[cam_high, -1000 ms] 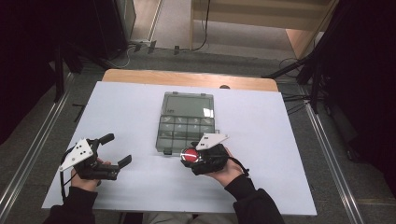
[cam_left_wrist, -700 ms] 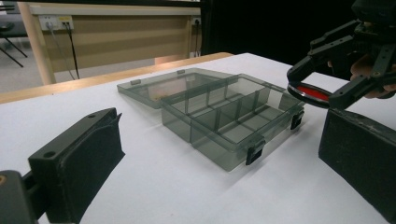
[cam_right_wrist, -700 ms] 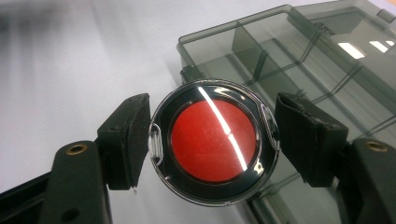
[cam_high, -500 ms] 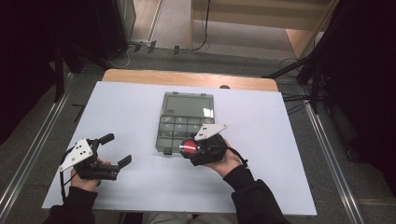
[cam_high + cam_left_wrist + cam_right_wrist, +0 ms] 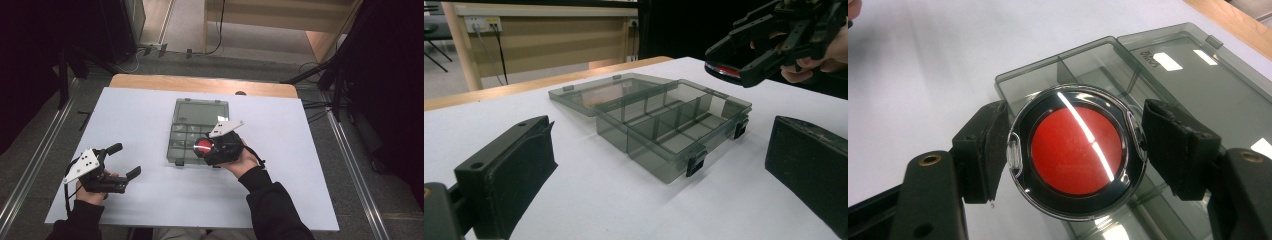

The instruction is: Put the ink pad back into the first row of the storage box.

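A round red disc (image 5: 1077, 150) in a clear, black-rimmed case sits between the pads of my right gripper (image 5: 1075, 155), which is shut on it. In the high view the right gripper (image 5: 204, 148) holds the disc (image 5: 203, 146) over the near right part of a smoky transparent compartment box (image 5: 186, 145). The box's lid (image 5: 201, 111) lies open flat behind it. My left gripper (image 5: 125, 160) rests at the table's near left, open and holding nothing. In the left gripper view the box (image 5: 674, 125) stands ahead between the jaws, with the right gripper (image 5: 749, 60) above its right end.
The box stands on a white sheet (image 5: 300, 165) covering a wooden table (image 5: 200, 84). Metal rails (image 5: 350, 160) run along both sides of the table. Cables lie on the floor beyond the far edge.
My right gripper has carried the red disc away from the person and over the near part of the box. The left gripper has stayed put.
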Demonstrator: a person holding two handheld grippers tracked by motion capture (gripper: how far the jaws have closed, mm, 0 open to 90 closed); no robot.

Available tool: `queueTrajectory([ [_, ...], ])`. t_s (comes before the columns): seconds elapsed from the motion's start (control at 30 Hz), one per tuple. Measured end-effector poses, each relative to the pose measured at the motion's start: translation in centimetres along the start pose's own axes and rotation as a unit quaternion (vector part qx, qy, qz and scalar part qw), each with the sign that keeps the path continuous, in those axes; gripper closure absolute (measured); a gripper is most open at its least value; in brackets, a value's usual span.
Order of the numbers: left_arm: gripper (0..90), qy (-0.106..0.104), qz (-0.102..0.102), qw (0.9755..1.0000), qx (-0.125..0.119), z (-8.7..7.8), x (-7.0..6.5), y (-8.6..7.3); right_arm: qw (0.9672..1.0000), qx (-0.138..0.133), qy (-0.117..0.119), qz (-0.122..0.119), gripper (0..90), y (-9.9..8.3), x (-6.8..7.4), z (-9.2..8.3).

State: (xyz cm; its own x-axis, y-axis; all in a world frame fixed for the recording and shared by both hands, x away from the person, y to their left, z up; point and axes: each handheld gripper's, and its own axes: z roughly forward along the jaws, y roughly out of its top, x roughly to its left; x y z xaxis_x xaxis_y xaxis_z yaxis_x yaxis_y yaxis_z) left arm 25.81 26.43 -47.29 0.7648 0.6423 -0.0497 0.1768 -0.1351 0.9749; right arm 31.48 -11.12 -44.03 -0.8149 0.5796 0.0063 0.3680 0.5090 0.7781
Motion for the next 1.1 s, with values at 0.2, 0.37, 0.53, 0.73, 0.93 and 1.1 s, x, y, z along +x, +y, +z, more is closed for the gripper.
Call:
queueTrajectory([
  [0.2,0.0,0.0,0.0,1.0,0.0,0.0,0.0,0.0,0.9999,0.003,-0.013,0.011,31.0,0.6,-1.1,0.3],
  [0.37,0.0,-0.001,0.0,1.0,-0.001,0.0,0.0,0.0,0.9996,0.007,-0.023,0.018,31.0,0.9,-2.1,0.8],
  [0.53,0.0,-0.001,0.0,1.0,-0.002,0.0,0.0,0.0,0.9988,0.017,-0.037,0.026,31.0,0.8,-3.4,1.4],
  [0.73,0.0,-0.001,0.0,1.0,-0.001,0.0,0.0,0.0,0.9976,0.024,-0.05,0.041,31.0,0.6,-4.6,2.2],
  [0.93,0.0,-0.001,0.0,1.0,-0.002,0.0,0.0,0.0,0.9959,0.037,-0.063,0.053,31.0,0.1,-5.5,3.2],
  [1.1,0.0,-0.003,0.0,1.0,-0.001,0.0,0.0,0.0,0.994,0.052,-0.078,0.057,30.9,-0.2,-5.9,4.0],
])
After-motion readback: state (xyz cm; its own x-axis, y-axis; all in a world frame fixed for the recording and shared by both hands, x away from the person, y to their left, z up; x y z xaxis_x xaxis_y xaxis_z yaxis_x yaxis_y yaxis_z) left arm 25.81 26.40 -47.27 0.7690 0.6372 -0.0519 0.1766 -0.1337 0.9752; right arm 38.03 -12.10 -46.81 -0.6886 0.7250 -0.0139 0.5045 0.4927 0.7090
